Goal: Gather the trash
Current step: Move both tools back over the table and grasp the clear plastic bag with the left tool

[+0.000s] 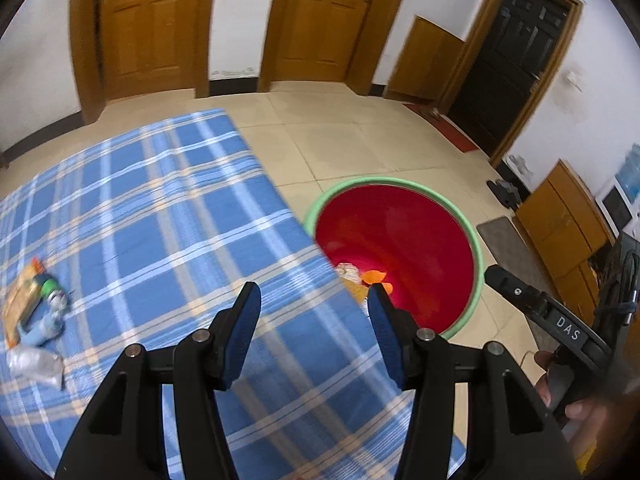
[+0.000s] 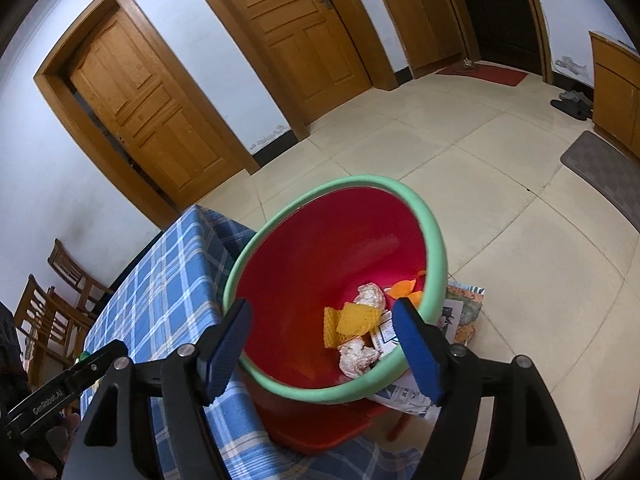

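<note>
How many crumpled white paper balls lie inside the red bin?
2. One paper ball lies near the far side of the bin, the other near the near rim. More may be hidden beneath.

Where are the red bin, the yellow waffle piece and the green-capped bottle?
red bin (image 2: 434,248), right wrist view, green rim.
yellow waffle piece (image 2: 356,319), right wrist view, its middle.
green-capped bottle (image 1: 49,286), left wrist view, green cap.

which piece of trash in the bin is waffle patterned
The yellow waffle-textured piece in the red bin; the crumpled white wads and the orange scraps beside it lack that grid.
</note>
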`<state>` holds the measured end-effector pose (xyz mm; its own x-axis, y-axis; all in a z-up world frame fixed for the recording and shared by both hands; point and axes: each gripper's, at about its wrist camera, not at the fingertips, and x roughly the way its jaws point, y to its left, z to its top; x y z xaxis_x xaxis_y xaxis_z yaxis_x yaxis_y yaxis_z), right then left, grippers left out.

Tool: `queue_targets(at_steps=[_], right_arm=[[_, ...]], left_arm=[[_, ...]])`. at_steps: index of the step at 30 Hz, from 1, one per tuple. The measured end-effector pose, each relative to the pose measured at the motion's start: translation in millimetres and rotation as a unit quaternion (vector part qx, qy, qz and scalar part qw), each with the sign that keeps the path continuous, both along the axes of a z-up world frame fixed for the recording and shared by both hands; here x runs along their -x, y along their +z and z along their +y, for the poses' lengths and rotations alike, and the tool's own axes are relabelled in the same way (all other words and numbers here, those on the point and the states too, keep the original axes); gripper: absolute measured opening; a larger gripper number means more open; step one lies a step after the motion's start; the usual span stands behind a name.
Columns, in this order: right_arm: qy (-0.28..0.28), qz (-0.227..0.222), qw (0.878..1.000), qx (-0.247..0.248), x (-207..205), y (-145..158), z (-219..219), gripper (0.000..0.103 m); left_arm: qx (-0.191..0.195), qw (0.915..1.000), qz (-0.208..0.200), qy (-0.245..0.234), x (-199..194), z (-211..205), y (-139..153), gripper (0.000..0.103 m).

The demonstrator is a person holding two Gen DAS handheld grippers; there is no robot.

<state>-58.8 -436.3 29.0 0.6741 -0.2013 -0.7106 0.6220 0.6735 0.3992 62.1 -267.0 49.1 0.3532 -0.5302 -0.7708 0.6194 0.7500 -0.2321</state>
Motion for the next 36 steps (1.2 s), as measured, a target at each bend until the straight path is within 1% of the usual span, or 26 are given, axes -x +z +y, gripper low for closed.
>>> queue_targets(at_steps=[8, 13, 17, 22, 29, 34, 36], right_arm=[[0.018, 0.0, 1.0, 0.006, -5, 7, 14, 0.077], [0.027, -0.001, 1.0, 0.006, -8, 9, 21, 0.078], [0.034, 0.001, 0.999, 0.004, -11, 10, 28, 0.078], [0.044, 0.004, 0.999, 0.008, -17, 11, 38, 0.079], [0.054, 0.011, 0.998, 0.012, -23, 9, 48, 0.079], [0.06, 0.018, 0.998, 0.014, -28, 8, 55, 0.079], [0.062, 0.021, 0.998, 0.014, -30, 7, 57, 0.079]], left_arm=[[-0.01, 0.9964, -0.001, 0.084, -12, 53, -1, 0.056], [-0.011, 0.9917, 0.004, 0.128, -20, 84, -3, 0.055], [-0.021, 0.9858, -0.007, 0.166, -22, 108, -5, 0.056], [-0.027, 0.9759, -0.003, 0.216, -30, 139, -11, 0.056], [-0.024, 0.9579, 0.016, 0.286, -43, 186, -24, 0.056], [-0.022, 0.9473, 0.03, 0.318, -50, 208, -34, 0.056], [-0.02, 0.9446, 0.036, 0.326, -52, 214, -39, 0.056]])
